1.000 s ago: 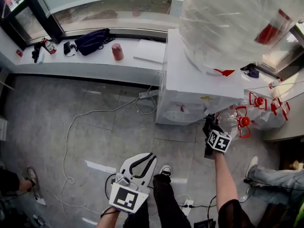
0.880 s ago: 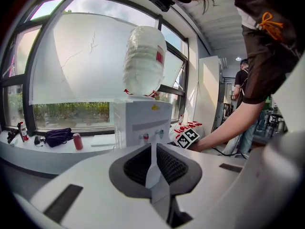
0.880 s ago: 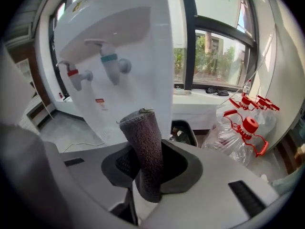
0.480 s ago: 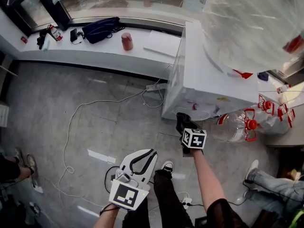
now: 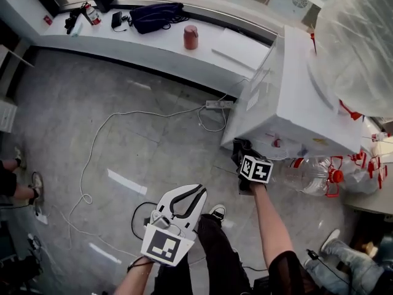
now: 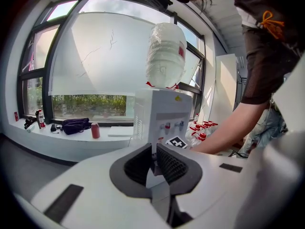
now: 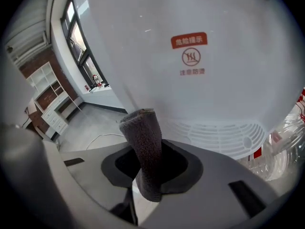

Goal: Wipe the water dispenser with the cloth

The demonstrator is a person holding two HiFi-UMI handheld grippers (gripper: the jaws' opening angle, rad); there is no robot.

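The white water dispenser (image 5: 295,103) stands at the right of the head view with a wrapped clear bottle (image 5: 362,42) on top. My right gripper (image 5: 243,153) is low at its front left corner, shut on a dark grey cloth (image 5: 241,147). In the right gripper view the cloth (image 7: 145,151) sticks up between the jaws of the right gripper (image 7: 147,173), close to the dispenser's white front (image 7: 214,89) and the grille (image 7: 214,137) below it. My left gripper (image 5: 195,193) hangs near my legs, away from the dispenser (image 6: 162,109), jaws shut with nothing between them (image 6: 153,159).
Empty clear bottles with red caps (image 5: 319,174) lie on the floor right of the dispenser. A power strip (image 5: 219,104) and white cables (image 5: 98,146) run over the grey floor. The window ledge (image 5: 123,42) holds a dark bag (image 5: 156,16) and a red cup (image 5: 191,37).
My right gripper with the cloth has moved left along the dispenser's lower front, from beside the bottles to the left corner. The head view has swung left. The left gripper stays put.
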